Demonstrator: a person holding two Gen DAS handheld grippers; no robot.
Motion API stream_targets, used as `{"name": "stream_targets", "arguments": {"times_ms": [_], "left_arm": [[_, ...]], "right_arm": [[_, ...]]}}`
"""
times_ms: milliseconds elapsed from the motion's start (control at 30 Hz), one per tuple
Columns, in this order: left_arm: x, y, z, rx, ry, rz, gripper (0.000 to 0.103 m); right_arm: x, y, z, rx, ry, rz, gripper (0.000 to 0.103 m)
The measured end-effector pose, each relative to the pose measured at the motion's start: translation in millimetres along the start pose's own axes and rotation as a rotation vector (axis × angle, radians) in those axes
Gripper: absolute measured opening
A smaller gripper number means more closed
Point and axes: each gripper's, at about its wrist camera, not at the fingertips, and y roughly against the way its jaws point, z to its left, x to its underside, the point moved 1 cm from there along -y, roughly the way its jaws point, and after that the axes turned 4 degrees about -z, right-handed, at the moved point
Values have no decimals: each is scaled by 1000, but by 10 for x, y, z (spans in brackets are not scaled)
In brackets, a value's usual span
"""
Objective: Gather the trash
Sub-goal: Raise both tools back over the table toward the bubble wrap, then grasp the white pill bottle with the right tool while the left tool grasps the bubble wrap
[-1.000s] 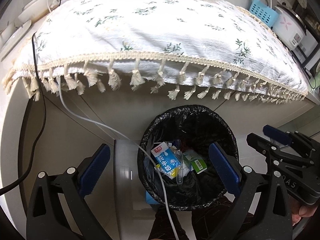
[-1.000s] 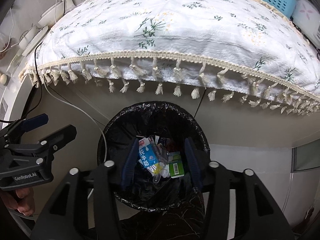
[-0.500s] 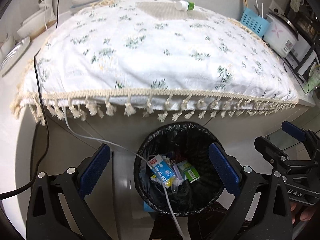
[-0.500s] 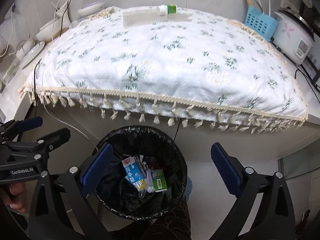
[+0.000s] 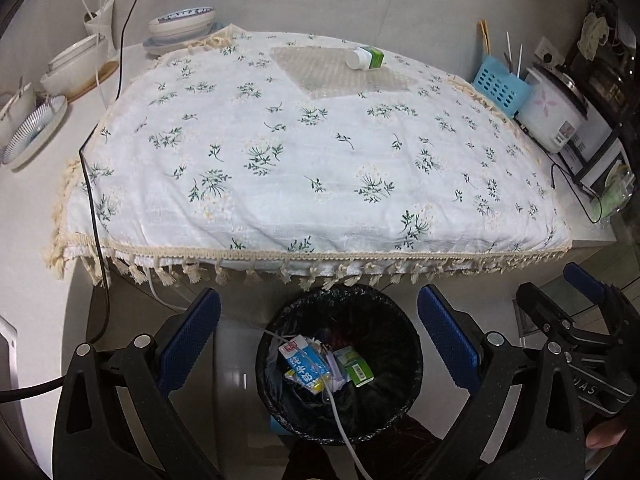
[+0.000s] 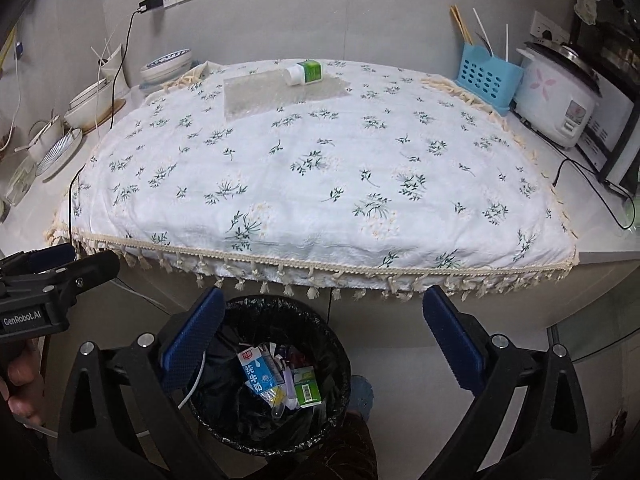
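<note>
I hold left gripper (image 5: 318,344) and right gripper (image 6: 320,342) over lined bin (image 5: 404,320), jaws spread, empty. Milk carton (image 6: 256,376) binned. Green-white bottle (image 6: 306,72) lying at surface far edge, uncollected.

Counter (image 6: 608,248): white, spanning my view, mostly draped with a floral tasselled cloth (image 6: 320,168).
On the cloth: clear bubble-wrap sheet (image 6: 276,94) at upper centre, small green-and-white bottle (image 6: 306,72) lying on it (on its side).
Upper left: stacked bowls (image 6: 166,66).
Upper right: blue basket (image 6: 486,76), rice cooker (image 6: 556,96).
Floor: black-lined bin (image 6: 272,376), bottom centre.
</note>
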Motion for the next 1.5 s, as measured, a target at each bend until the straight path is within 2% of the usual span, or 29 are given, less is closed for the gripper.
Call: {"name": "stream_targets", "arguments": {"times_ms": [167,433,1067,1500], "left_arm": [[-186,21,-42,9,22,-20,97],[-479,-31,-94,-24,35,-23,96],[-1471,-352,-97,-71,69,-53,96],[-1936,-892,16,-93,95,-22,96]], "right_arm": [[-187,26,-122,7,-7,-33,95],[-581,-45,-237,-20,14,-77,95],[-1581,-441,-455,-83,48,-123,95],[-2099,-1145,-335,-159,119,-83,95]]}}
